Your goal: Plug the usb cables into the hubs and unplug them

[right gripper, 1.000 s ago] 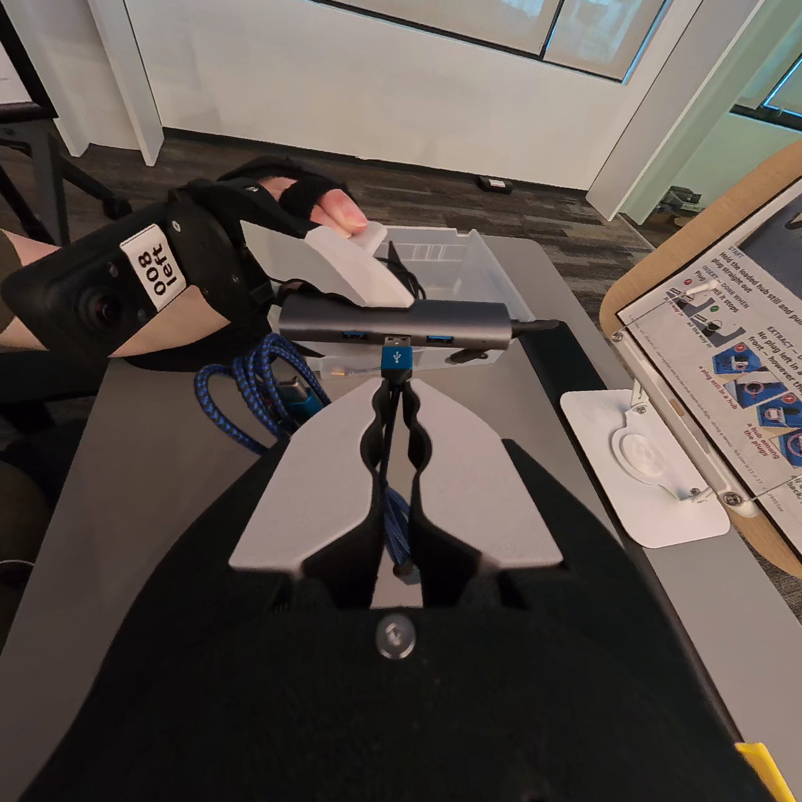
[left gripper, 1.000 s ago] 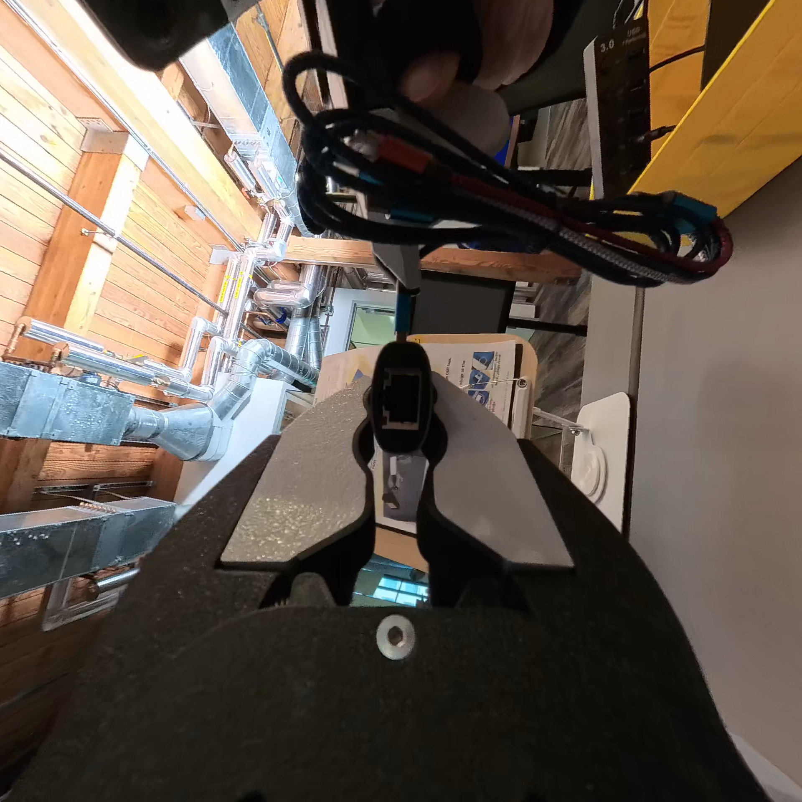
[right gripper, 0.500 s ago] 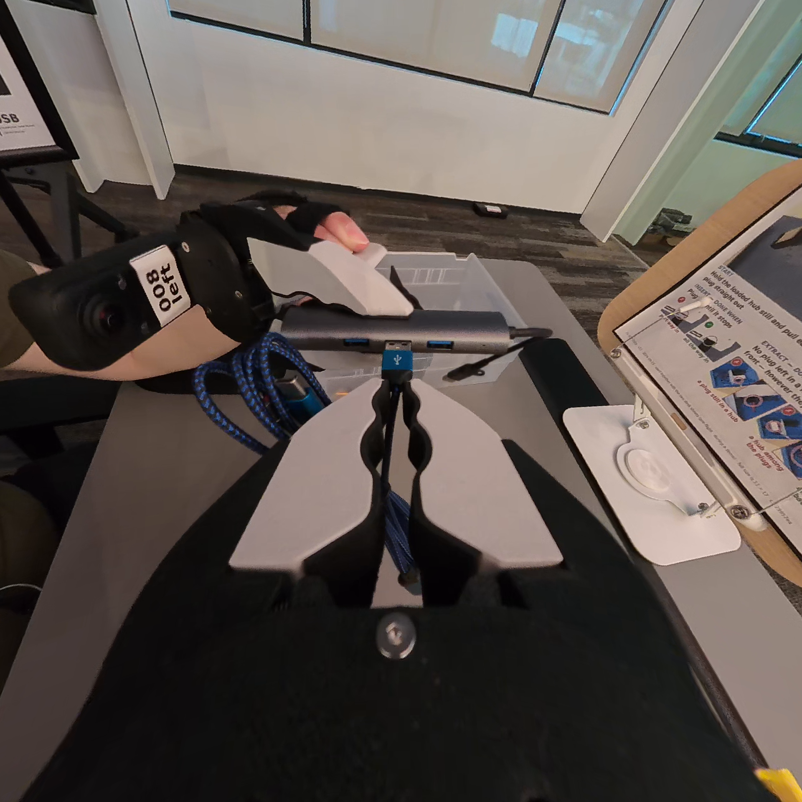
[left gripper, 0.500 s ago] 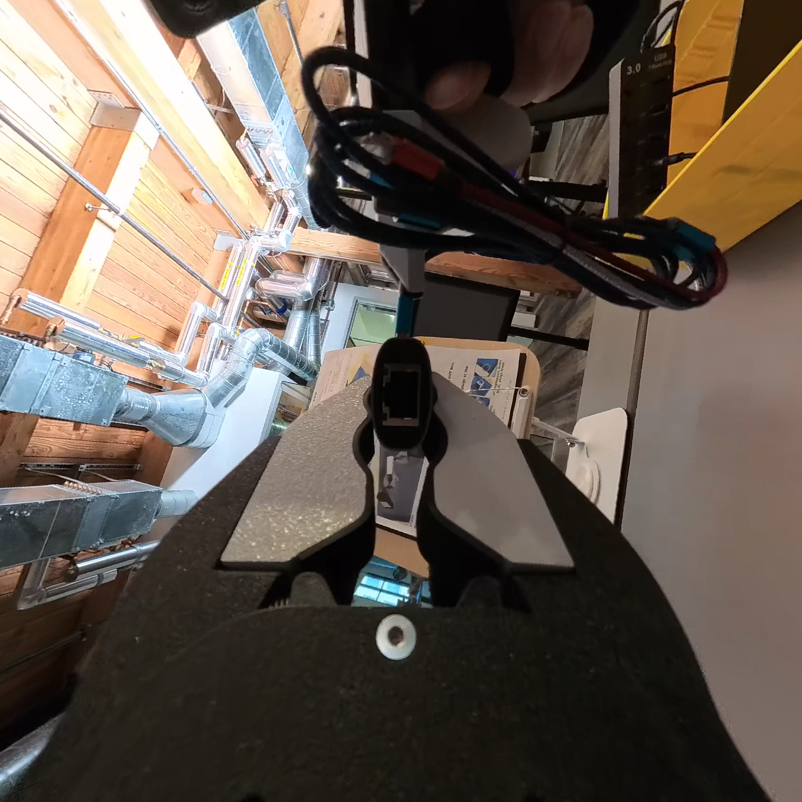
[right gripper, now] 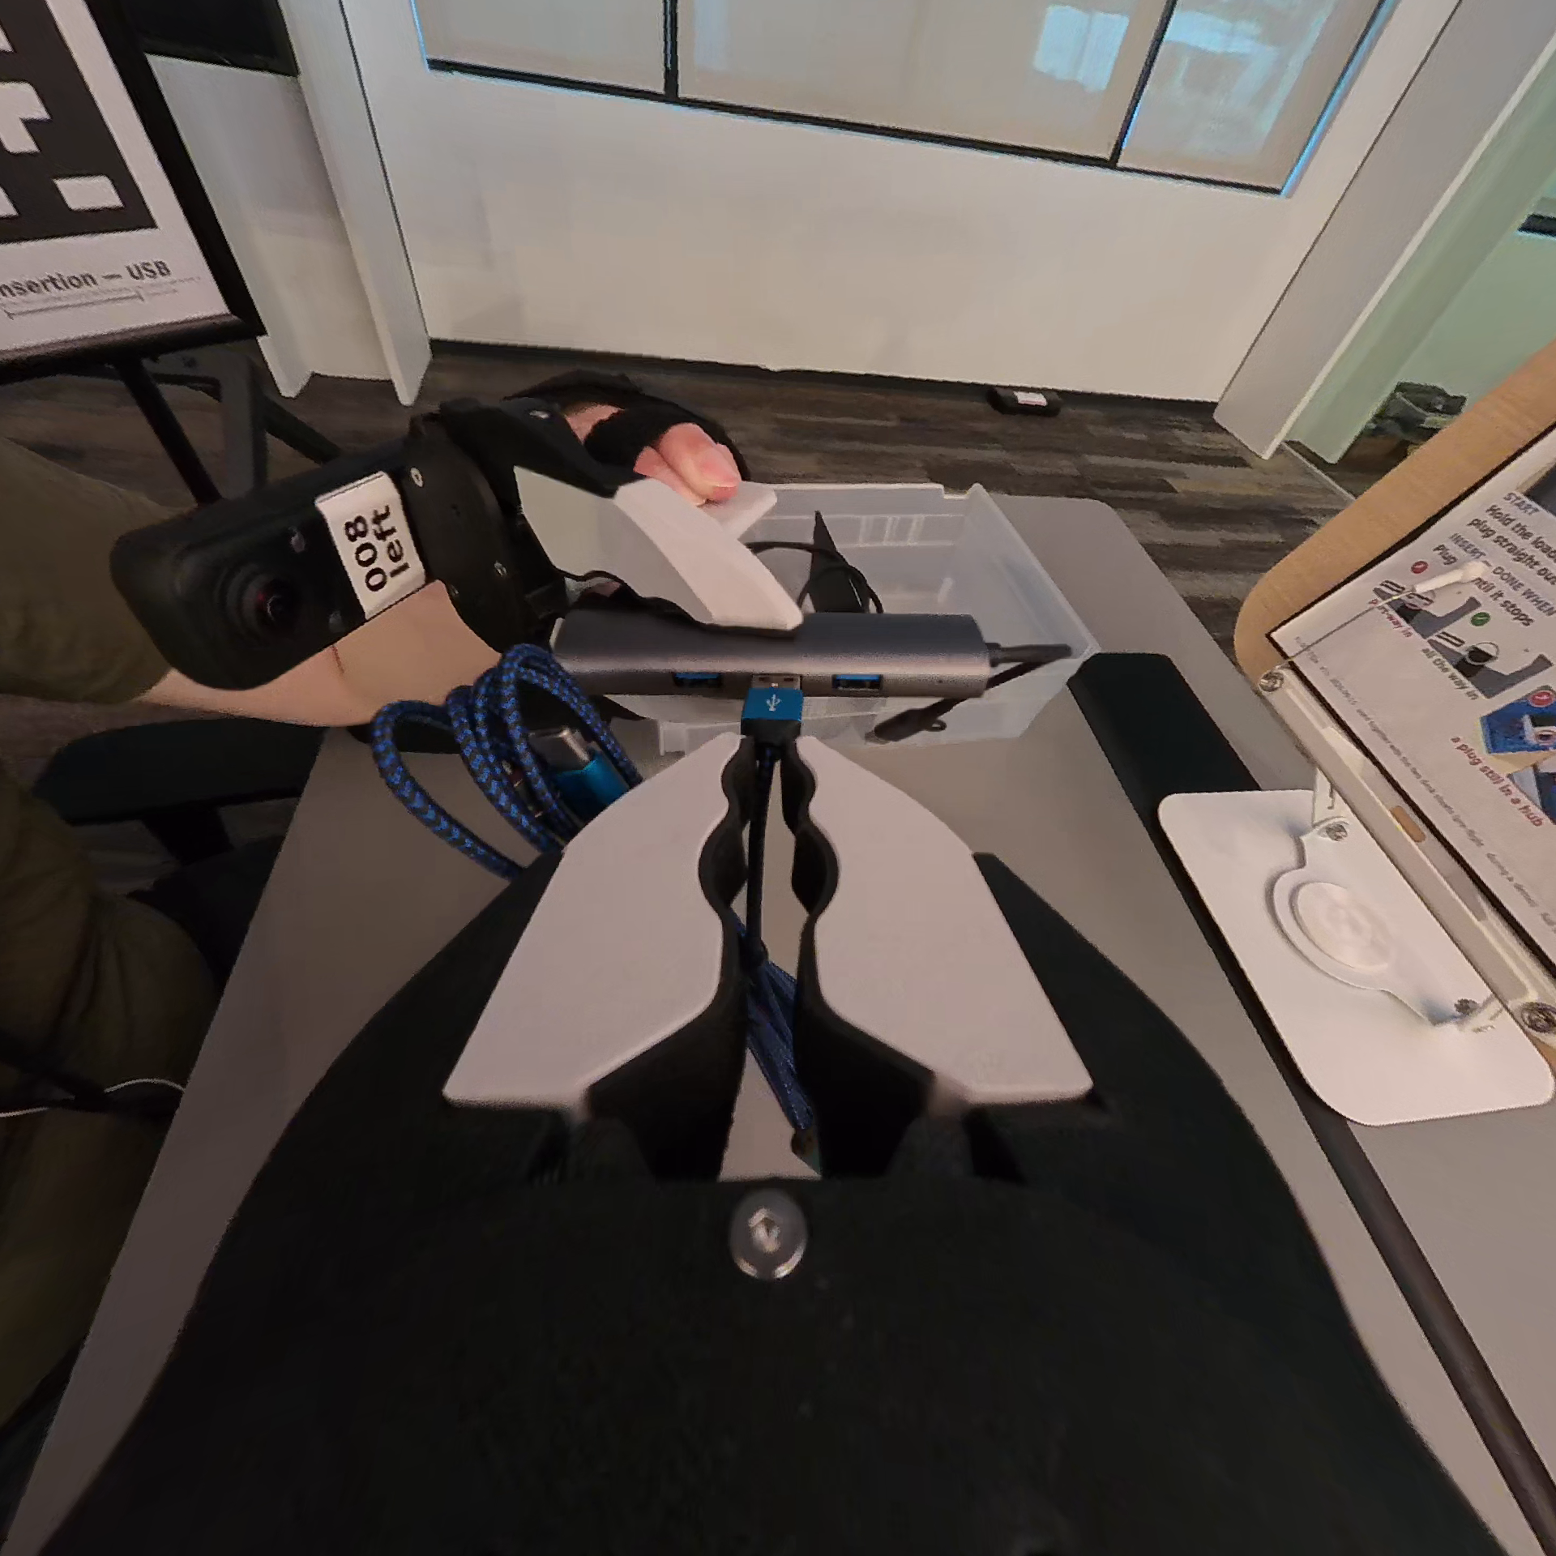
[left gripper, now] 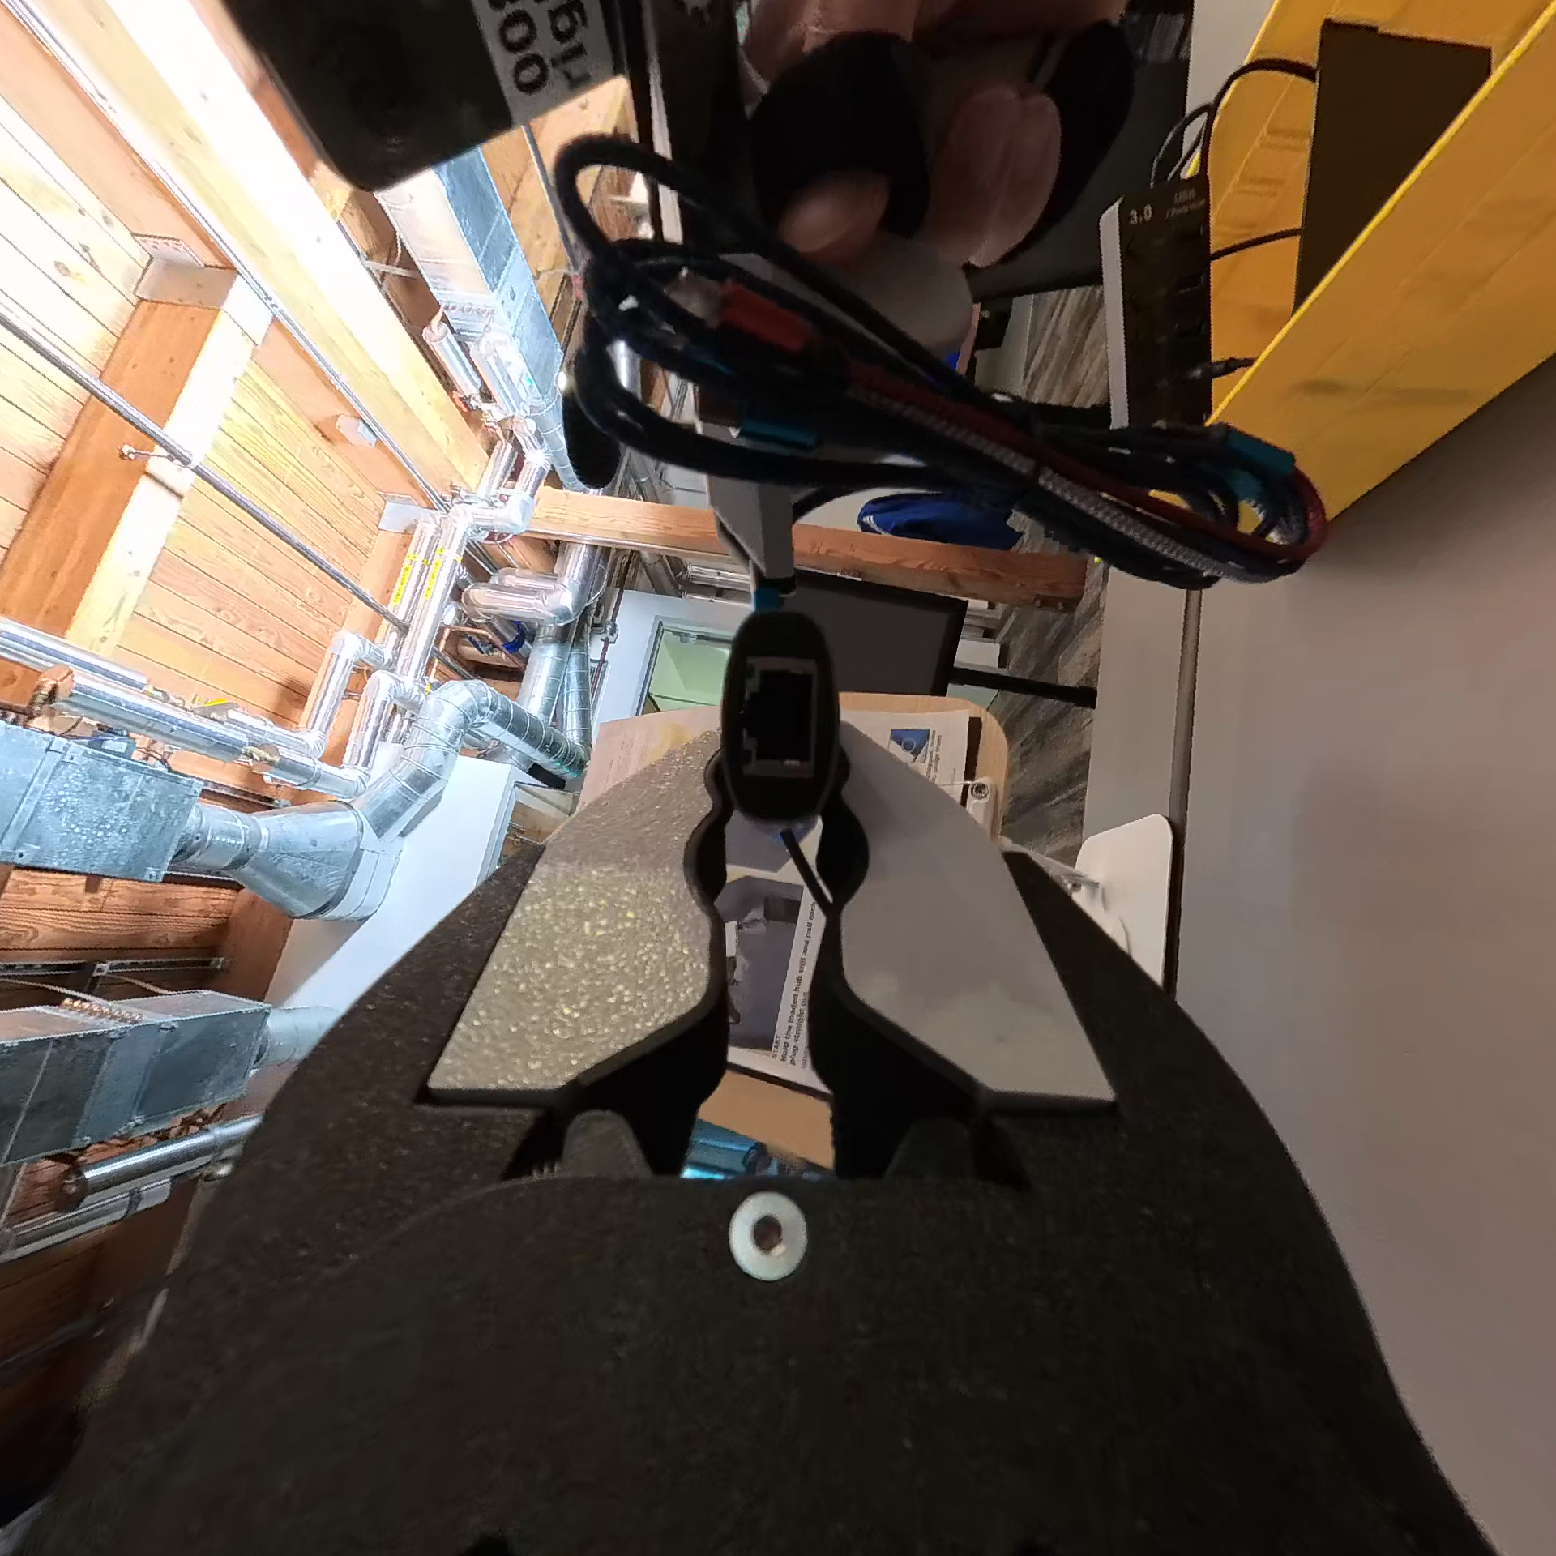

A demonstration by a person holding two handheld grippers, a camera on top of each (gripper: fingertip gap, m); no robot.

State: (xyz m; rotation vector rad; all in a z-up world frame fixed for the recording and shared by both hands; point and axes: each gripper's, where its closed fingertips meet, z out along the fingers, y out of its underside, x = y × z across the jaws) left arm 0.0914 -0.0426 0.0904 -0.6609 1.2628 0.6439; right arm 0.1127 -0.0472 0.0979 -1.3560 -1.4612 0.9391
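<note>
My left gripper (left gripper: 779, 779) is shut on a grey USB hub (left gripper: 779, 732), seen end-on with its dark square port facing me. In the right wrist view the hub (right gripper: 892, 644) lies level in the air under the left gripper (right gripper: 741, 606). My right gripper (right gripper: 762, 749) is shut on a blue braided USB cable just behind its blue plug (right gripper: 773, 703). The plug's metal tip sits at the hub's middle port, with some metal still showing. Blue ports on either side are free. The cable's coil (right gripper: 497, 741) hangs to the left.
A clear plastic bin (right gripper: 993, 539) stands on the grey table behind the hub. A white plate (right gripper: 1263, 1027) and a tilted instruction board (right gripper: 1473, 640) are at the right. A bundle of black, red and blue cables (left gripper: 1052, 471) hangs by the right gripper. The grippers are tip to tip, or close to it.
Both grippers have risen together with the hub and plug, so the bin and table sit lower and farther off. Both grips are unchanged and the plug stays at the middle port.
</note>
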